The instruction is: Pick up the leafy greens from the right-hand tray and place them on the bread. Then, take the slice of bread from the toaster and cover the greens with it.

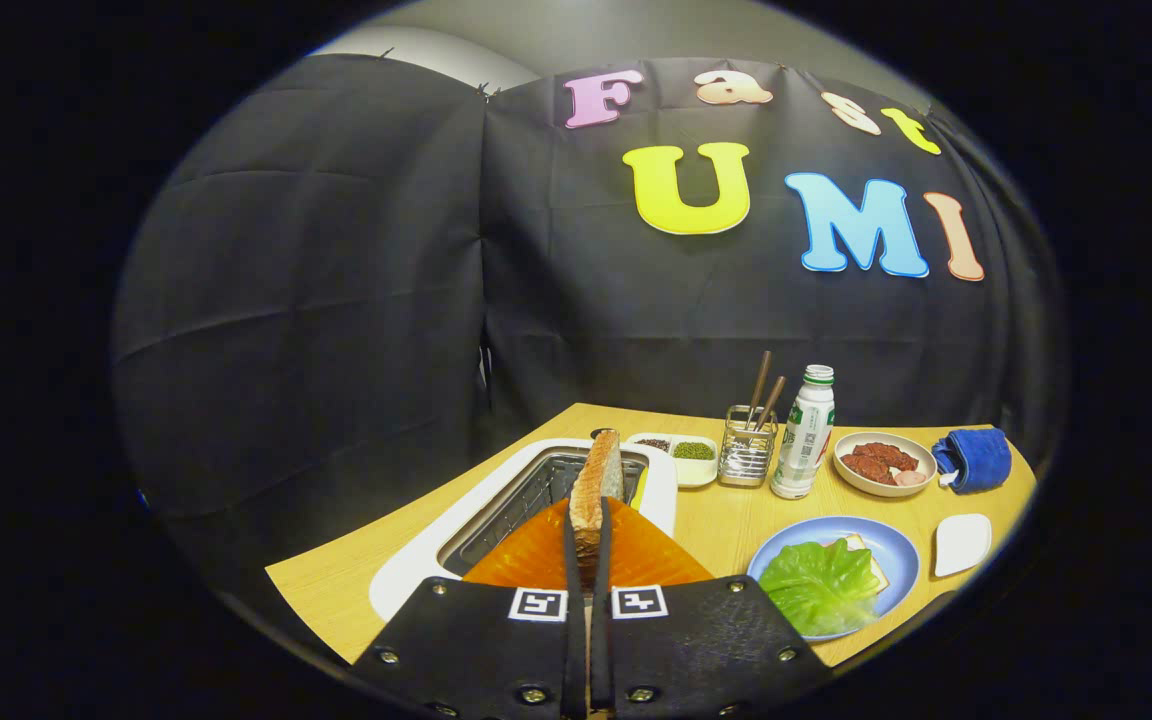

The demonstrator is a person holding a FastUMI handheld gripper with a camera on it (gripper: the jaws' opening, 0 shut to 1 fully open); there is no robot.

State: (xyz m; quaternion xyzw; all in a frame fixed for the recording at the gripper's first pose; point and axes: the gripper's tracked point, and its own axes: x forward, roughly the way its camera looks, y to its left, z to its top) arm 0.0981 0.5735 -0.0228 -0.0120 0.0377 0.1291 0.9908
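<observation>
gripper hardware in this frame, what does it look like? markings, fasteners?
The gripper has two thin, flat fingers running forward side by side. Behind them sit two dark plates studded with round silver screws, each carrying a square black-and-white marker tag near its inner top corner.

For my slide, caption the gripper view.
Gripper shut on toasted bread slice above white toaster; green lettuce leaf waits nearby.

The lower edge of the bread slice [596, 490] is being hidden between the tongs [588, 545]. The bread [871, 568] on the blue plate [891, 545] is being largely covered by the leafy greens [818, 585]. The toaster [496, 510] slot's depth is being hidden, and its near end is being blocked by the tongs' body.
</observation>
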